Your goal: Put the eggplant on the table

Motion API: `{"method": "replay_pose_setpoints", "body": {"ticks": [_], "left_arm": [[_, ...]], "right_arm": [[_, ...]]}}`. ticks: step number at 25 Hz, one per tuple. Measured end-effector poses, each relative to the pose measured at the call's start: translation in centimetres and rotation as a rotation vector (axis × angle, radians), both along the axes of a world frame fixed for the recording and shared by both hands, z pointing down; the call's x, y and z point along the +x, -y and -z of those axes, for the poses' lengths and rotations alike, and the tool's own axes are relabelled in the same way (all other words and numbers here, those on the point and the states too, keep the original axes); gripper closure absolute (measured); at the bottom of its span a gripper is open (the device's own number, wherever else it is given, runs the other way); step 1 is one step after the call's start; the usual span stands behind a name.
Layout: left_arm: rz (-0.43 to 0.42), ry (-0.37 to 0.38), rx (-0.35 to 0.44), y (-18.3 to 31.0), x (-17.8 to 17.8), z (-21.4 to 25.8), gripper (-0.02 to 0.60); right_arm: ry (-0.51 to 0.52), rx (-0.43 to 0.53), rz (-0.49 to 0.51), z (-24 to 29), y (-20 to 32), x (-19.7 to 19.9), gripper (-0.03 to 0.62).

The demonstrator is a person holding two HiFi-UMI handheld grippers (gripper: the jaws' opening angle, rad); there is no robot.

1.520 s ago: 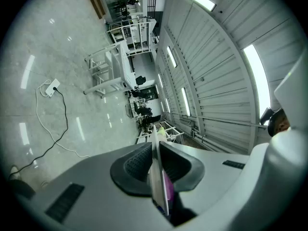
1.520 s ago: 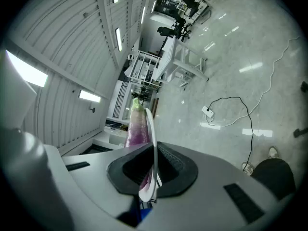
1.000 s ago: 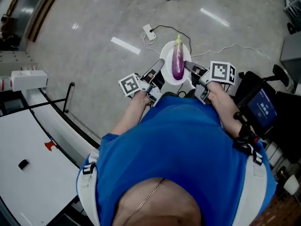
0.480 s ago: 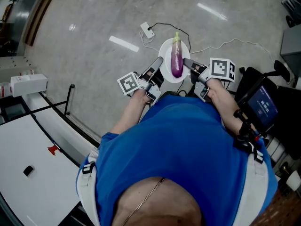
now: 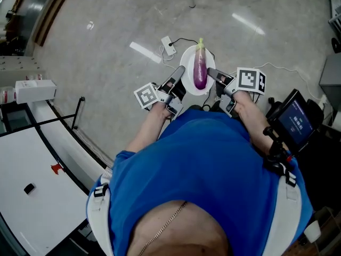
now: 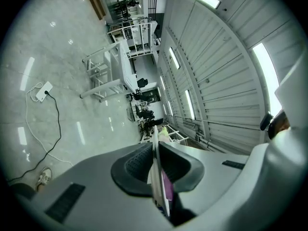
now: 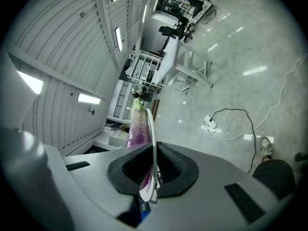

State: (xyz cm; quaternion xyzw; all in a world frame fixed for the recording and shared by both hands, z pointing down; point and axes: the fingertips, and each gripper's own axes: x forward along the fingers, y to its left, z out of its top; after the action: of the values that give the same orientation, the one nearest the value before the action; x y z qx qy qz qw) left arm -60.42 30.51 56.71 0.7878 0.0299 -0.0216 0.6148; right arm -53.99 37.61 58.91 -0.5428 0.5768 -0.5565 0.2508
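Note:
A purple eggplant with a green stem lies lengthwise on a white plate held out in front of the person, above the floor. My left gripper is shut on the plate's left rim and my right gripper is shut on its right rim. In the left gripper view the plate shows edge-on between the jaws, with a sliver of the eggplant behind it. In the right gripper view the plate's rim runs through the jaws and the eggplant rises beside it.
A white table with a small black object and a red mark lies at the lower left. A white power strip and cables trail on the grey floor ahead. A dark chair and screen stand at the right.
The view has shifted slightly over the floor; the power strip and cables sit a little differently relative to the plate. Both grippers keep their hold on the plate with the eggplant.

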Motion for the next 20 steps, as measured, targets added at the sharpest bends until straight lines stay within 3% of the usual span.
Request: {"method": "replay_pose_setpoints", "body": {"ticks": [7,20], "left_arm": [[-0.017,0.03,-0.03,-0.1,-0.1,-0.3,0.535],[-0.065,0.023,-0.008,0.3,1.7,-0.4,0.535]], "right_arm": [[0.024,-0.039,-0.019,-0.3,-0.3,-0.4,0.579],[0.015,-0.03,-0.081,-0.6,-0.3,1.0,0.579]]}}
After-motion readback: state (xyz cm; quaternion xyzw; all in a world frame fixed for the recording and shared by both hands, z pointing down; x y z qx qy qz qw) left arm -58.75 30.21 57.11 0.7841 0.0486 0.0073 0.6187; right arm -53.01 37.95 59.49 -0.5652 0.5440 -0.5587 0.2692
